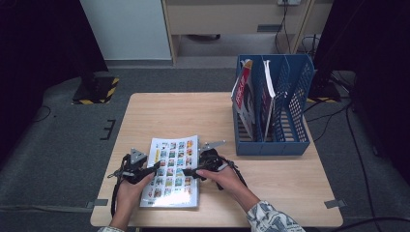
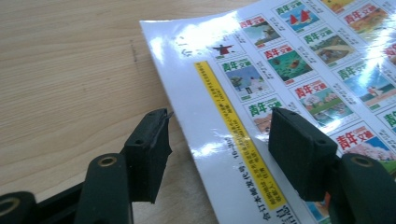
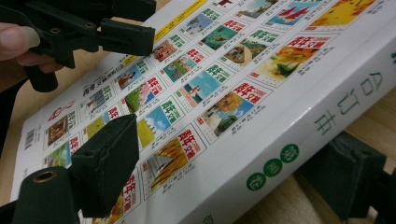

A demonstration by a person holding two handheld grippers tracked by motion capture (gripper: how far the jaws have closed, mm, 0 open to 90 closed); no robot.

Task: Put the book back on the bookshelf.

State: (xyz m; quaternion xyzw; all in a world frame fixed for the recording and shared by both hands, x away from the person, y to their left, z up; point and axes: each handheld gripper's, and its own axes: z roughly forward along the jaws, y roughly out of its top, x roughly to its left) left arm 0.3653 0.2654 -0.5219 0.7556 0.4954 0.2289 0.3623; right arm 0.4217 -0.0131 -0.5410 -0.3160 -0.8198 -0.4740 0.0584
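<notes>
A thick white book (image 1: 171,176) with rows of small colour pictures on its cover lies flat on the wooden table (image 1: 159,113), near the front edge. My left gripper (image 1: 141,170) is open at the book's left edge (image 2: 205,116). One of its jaws is over the bare wood and the other is over the cover. My right gripper (image 1: 204,168) stands open across the book's spine side (image 3: 280,154), with one jaw above the cover and the other below the spine. In the right gripper view the left gripper (image 3: 100,28) shows at the far edge of the book.
A blue mesh file rack (image 1: 300,96) stands at the table's back right and holds upright magazines (image 1: 246,94) in its left slots. Bare wood lies behind and to the left of the book. A hazard-striped stand base (image 1: 96,89) sits on the floor beyond the table.
</notes>
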